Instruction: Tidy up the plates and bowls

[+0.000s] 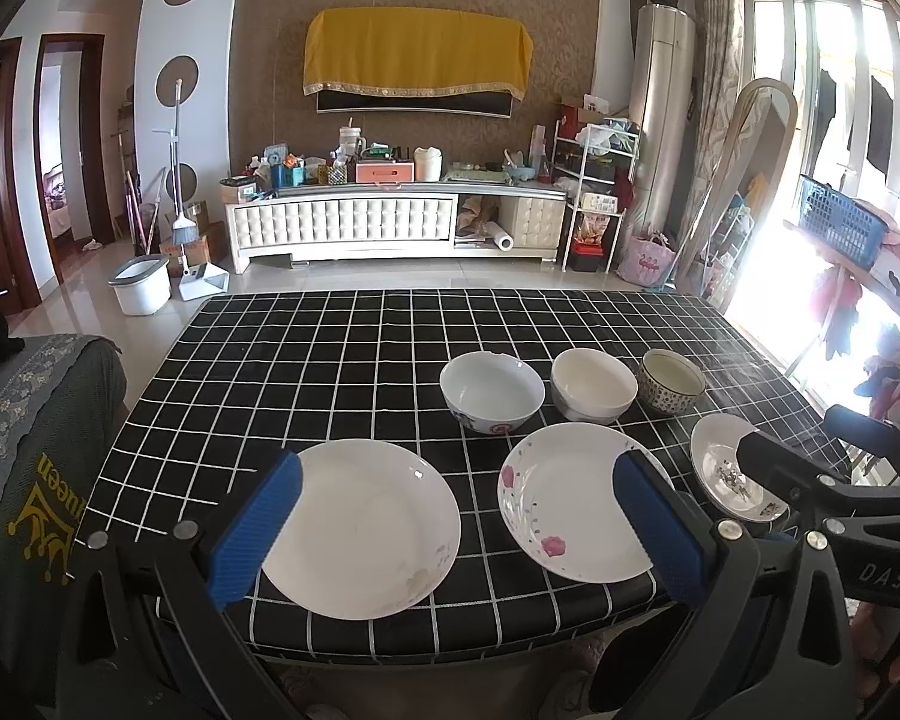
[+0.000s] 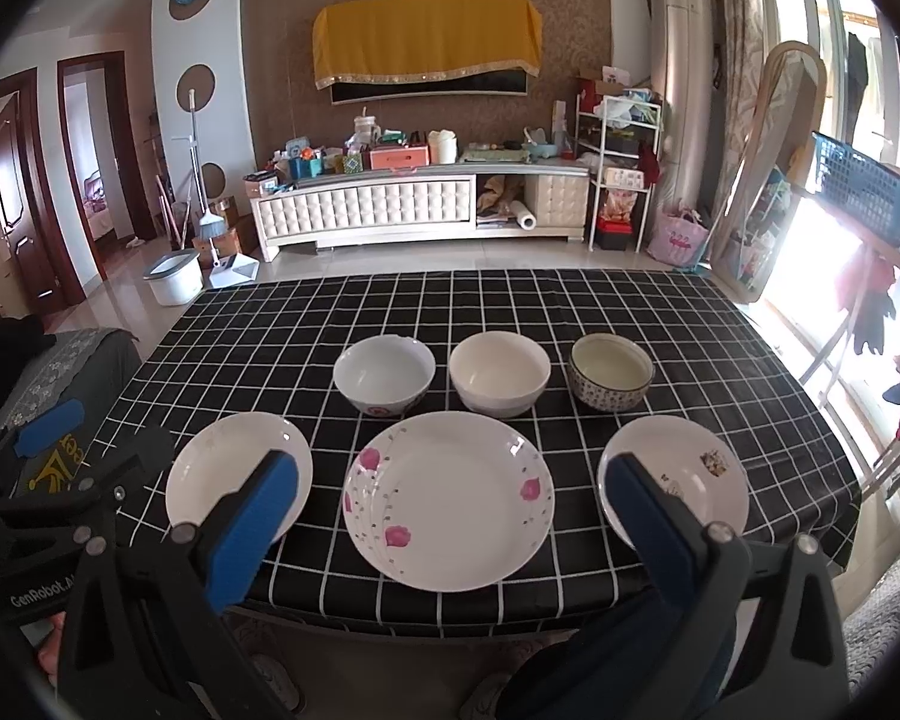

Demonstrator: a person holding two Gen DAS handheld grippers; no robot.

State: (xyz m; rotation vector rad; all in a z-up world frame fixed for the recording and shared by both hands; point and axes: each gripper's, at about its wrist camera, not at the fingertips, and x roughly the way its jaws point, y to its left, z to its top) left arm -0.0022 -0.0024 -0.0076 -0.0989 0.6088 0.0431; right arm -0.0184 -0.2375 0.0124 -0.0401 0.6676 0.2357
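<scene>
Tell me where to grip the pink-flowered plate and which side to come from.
Take the pink-flowered plate by its raised near rim, coming in low from the table's near edge. It lies flat, so only the lip gives purchase, and bowls stand just behind it. The open right gripper already faces that rim.

Beyond your bench (image 2: 390,312) with its black checked cloth, you see a white cabinet (image 2: 366,210) under a yellow-draped screen (image 2: 426,42), a white bucket (image 2: 174,279) and a broom (image 2: 210,222).
</scene>
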